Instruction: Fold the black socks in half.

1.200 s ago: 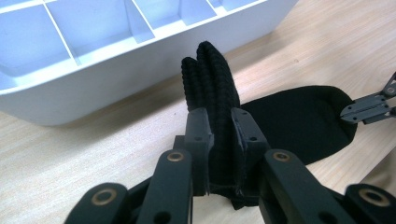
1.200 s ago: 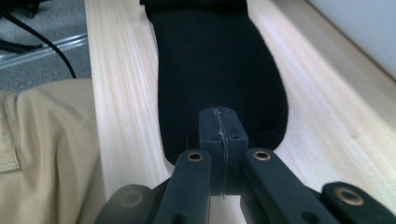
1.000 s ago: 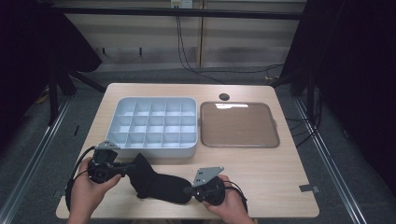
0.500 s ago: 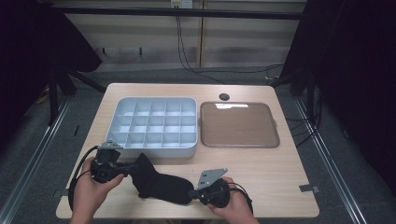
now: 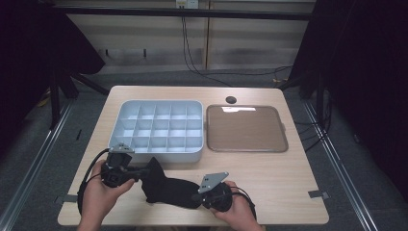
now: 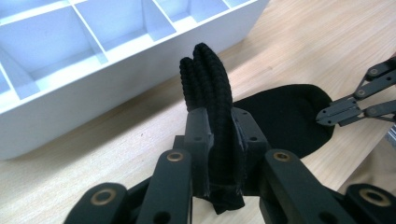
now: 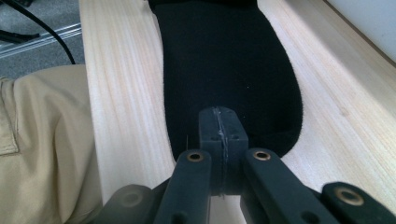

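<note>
A black sock point(image 5: 173, 188) lies along the front of the wooden table, between my two grippers. At the sock's left end, my left gripper point(image 5: 144, 173) is shut on the ribbed cuff point(image 6: 210, 88), which stands up folded between the pads of that left gripper point(image 6: 219, 135). My right gripper point(image 5: 196, 196) is at the sock's right end, jaws closed together on the edge of the toe. In the right gripper view the flat sock point(image 7: 229, 60) stretches away from the pinched right gripper point(image 7: 219, 126). The left gripper view also shows the right gripper point(image 6: 327, 114) touching the sock's far edge.
A white compartment tray point(image 5: 159, 126) with empty cells stands just behind the sock, close to the left gripper. A brown flat tray point(image 5: 246, 129) sits to its right. The table's front edge and the person's trouser leg point(image 7: 42, 140) lie just beside the right gripper.
</note>
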